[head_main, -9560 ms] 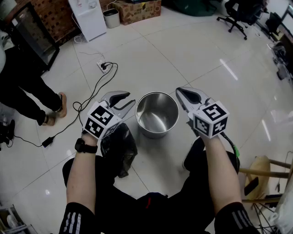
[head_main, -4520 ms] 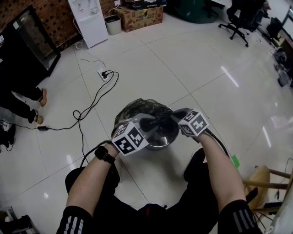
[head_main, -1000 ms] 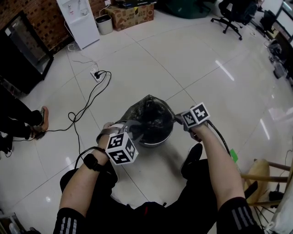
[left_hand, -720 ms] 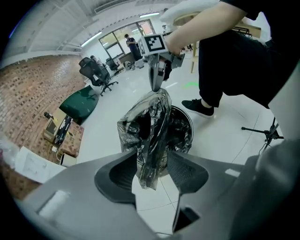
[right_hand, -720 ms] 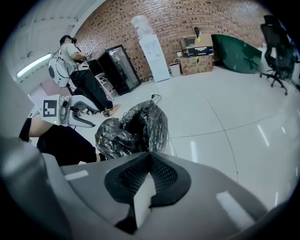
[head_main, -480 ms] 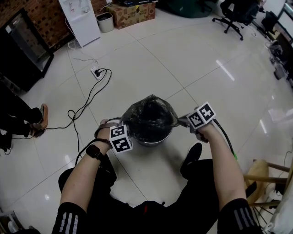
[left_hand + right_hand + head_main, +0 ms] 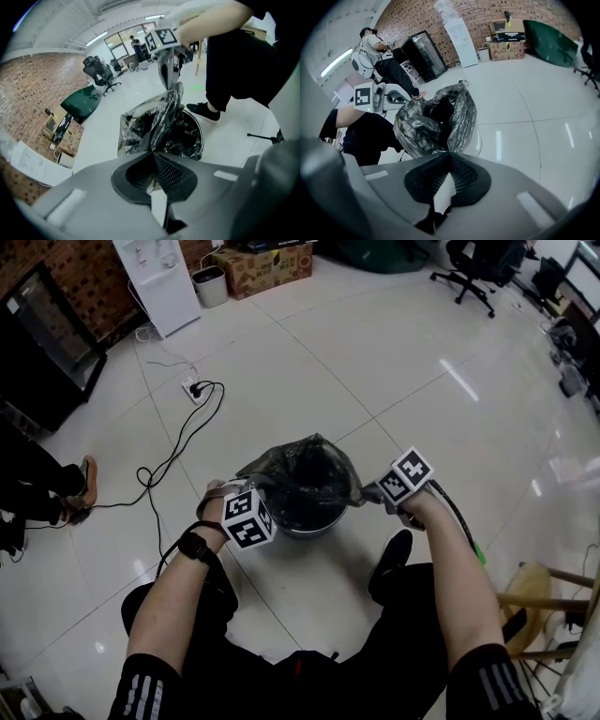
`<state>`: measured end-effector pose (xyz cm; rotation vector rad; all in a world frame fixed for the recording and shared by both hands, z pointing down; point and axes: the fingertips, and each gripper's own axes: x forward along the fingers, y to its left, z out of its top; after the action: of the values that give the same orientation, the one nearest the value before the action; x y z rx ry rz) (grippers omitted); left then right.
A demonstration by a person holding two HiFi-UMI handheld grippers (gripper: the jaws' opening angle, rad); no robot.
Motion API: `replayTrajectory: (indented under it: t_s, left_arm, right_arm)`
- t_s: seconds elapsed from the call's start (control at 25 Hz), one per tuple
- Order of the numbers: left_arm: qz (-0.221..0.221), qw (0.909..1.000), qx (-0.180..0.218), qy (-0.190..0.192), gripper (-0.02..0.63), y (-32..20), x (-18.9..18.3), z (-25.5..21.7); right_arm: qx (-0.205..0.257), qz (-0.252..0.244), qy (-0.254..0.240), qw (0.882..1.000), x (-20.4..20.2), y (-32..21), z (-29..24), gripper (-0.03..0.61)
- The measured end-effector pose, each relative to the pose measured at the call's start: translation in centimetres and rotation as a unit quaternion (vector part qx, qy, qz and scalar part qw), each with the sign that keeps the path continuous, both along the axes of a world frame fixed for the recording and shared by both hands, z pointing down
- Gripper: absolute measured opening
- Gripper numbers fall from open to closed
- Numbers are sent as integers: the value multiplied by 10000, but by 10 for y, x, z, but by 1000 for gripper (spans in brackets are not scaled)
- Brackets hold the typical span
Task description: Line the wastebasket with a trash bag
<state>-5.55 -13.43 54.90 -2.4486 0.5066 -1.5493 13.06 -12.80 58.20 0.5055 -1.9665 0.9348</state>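
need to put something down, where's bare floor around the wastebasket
Widest bare tiles lie beyond the wastebasket, up toward the cardboard box and the office chair. There is also open floor to its right, toward the stool. It is crowded on the left, where the cable loops from the power strip, and on the near side by the person's shoe.

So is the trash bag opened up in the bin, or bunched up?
Opened up. The trash bag sits in the bin with its mouth gaping; the left gripper and right gripper each pinch an edge.
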Motion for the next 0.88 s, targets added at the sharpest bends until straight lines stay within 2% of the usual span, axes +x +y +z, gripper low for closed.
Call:
replayTrajectory:
  t_s: [0.08,0.16,0.28,0.36,0.56,0.88]
  left_arm:
    - [276,9993,-97,223,0,13,9,-18]
    - [668,9969,-347,223,0,37,14,-21]
    - [1234,9872,-1010,-85,0,83,12,2]
    - [1441,9788,-1412,-349,0,107,5,26]
    - [1539,9657,-1962,-724,0,133,-11,68]
    - [1398,9585,-2337,-846,0,136,-9,102]
  right_arm:
    - [6,21,15,10000,3,-1,-1,6]
    - [-21,3,50,10000,7,1,1,6]
    - [-154,-37,156,9998,11,7,12,6]
    - [-259,-75,276,9993,13,12,22,6]
    - [-451,-66,442,9980,13,17,47,6]
    - [-632,283,702,9951,18,12,82,6]
